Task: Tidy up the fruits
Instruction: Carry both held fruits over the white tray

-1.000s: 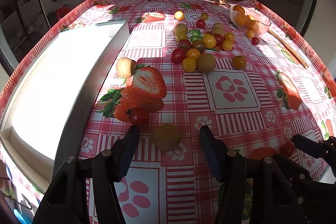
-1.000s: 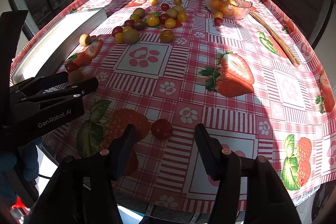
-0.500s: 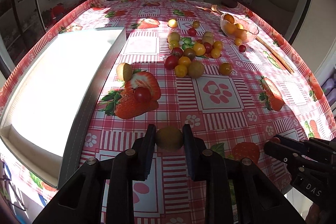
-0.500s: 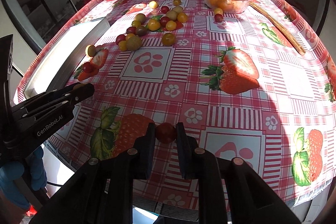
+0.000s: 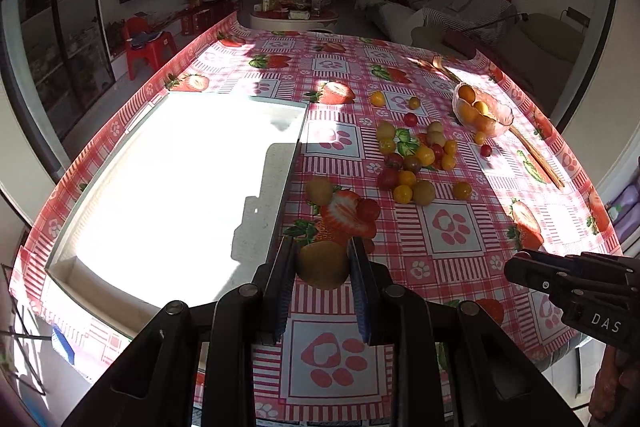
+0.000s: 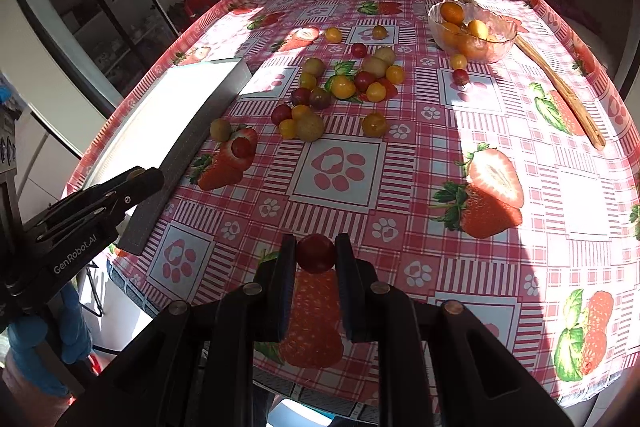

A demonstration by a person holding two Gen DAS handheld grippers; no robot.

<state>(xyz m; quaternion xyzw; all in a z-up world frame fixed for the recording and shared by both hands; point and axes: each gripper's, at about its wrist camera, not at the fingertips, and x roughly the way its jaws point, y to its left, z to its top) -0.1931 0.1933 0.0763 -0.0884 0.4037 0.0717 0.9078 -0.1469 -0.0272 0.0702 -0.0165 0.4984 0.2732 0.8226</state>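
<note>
My left gripper (image 5: 323,255) is shut on a brown-green kiwi (image 5: 322,265) and holds it above the table, next to the white tray's (image 5: 291,171) right wall. My right gripper (image 6: 316,247) is shut on a red cherry tomato (image 6: 315,253), lifted over the near table edge. Several loose red, yellow and brown fruits (image 5: 412,163) lie in a cluster mid-table; the cluster also shows in the right wrist view (image 6: 344,87). Another kiwi (image 5: 319,191) and a red tomato (image 5: 368,209) lie beside the tray.
A glass bowl (image 5: 502,117) with orange fruits stands at the far right, also seen in the right wrist view (image 6: 506,41). A long wooden utensil (image 6: 560,91) lies beside it. The strawberry-print tablecloth (image 6: 580,195) covers the table.
Both grippers closed on their fruits, the left on the kiwi and the right on the red tomato, then lifted them off the table. The left moved toward the tray.
</note>
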